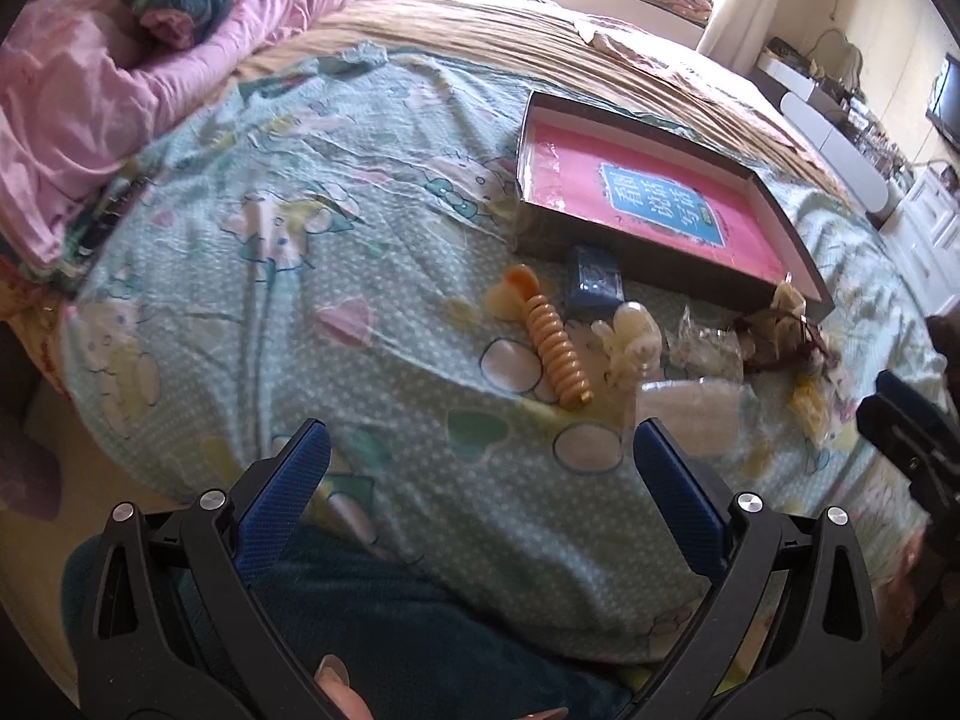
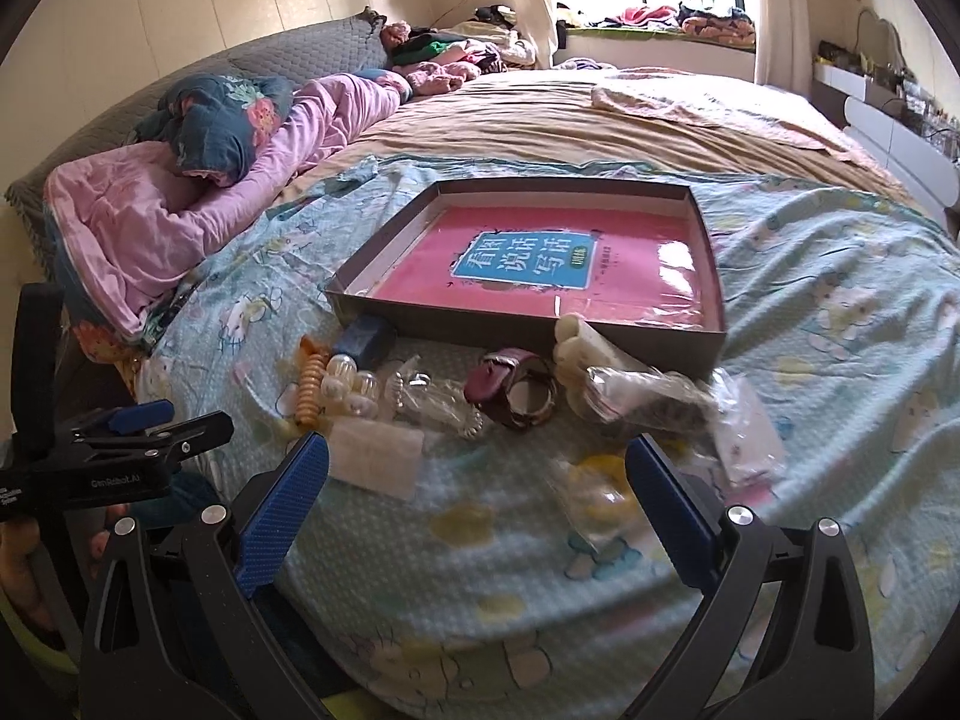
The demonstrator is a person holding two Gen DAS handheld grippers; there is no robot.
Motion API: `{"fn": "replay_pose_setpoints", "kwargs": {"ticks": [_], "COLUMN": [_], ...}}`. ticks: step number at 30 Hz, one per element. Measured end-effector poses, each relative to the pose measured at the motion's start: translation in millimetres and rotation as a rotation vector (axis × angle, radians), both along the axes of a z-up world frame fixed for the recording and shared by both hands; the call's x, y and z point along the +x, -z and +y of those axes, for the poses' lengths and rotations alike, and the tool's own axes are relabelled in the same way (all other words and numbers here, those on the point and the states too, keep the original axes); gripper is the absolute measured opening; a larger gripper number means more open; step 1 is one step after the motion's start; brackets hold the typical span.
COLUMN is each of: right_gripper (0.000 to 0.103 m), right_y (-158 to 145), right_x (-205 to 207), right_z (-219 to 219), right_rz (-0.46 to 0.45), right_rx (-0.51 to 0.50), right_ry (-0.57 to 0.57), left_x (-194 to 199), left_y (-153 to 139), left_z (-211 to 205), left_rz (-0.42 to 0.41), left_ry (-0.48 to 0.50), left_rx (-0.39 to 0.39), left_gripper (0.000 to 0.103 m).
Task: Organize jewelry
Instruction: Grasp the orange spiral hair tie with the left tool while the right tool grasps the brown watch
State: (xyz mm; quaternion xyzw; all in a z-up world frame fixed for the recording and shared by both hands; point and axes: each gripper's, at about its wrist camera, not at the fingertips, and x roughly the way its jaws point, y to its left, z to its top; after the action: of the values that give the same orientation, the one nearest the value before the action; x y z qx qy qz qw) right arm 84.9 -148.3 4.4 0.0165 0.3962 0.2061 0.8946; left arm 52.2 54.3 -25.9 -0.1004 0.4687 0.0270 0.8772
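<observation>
Both my left gripper (image 1: pixel 480 468) and right gripper (image 2: pixel 477 480) hang wide open and empty; the orange coil band (image 1: pixel 555 354) looks light and springy, best pinched mid-length.

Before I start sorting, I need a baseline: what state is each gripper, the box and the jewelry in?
left gripper: open, empty
right gripper: open, empty
shallow box: lidless, holds only a pink book
orange spiral tie: lying on the bedspread, outside the box
purple strap: coiled, outside the box
small blue box: closed, beside the shallow box
</observation>
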Motion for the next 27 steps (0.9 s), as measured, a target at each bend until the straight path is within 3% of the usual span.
{"fn": "replay_pose_setpoints", "kwargs": {"ticks": [4, 8, 10, 12, 15, 18, 23, 27], "right_gripper": [0.097, 0.085, 0.079, 0.076, 0.073, 0.069, 0.052, 0.035], "right_y": [6, 13, 17, 20, 23, 27, 36, 43], "right_x": [12, 20, 24, 28, 32, 38, 50, 57], "right_z": [5, 7, 6, 5, 5, 5, 7, 11], "right_rz": [0.014, 0.030, 0.042, 0.052, 0.058, 0.064, 0.095, 0.117], "right_rx": [0.002, -0.001, 0.005, 0.008, 0.009, 0.011, 0.016, 0.023], "right_ry": [0.001, 0.000, 0.003, 0.005, 0.005, 0.008, 0.011, 0.000], "left_x": [19, 36, 44, 51, 59, 63, 70, 76], "left_y": [13, 24, 28, 35, 37, 35, 37, 37], "left_z": [6, 3, 4, 6, 7, 5, 4, 2], "left_rz": [0.036, 0.063, 0.080, 0.103, 0.105, 0.095, 0.095, 0.093], "left_ry": [-0.014, -0.004, -0.004, -0.003, -0.005, 0.007, 0.006, 0.012], "left_rx": [-0.055, -0.088, -0.106, -0.134, -0.143, -0.154, -0.155, -0.175], "left_gripper": [0.095, 0.092, 0.076, 0.068, 0.064, 0.053, 0.046, 0.033]}}
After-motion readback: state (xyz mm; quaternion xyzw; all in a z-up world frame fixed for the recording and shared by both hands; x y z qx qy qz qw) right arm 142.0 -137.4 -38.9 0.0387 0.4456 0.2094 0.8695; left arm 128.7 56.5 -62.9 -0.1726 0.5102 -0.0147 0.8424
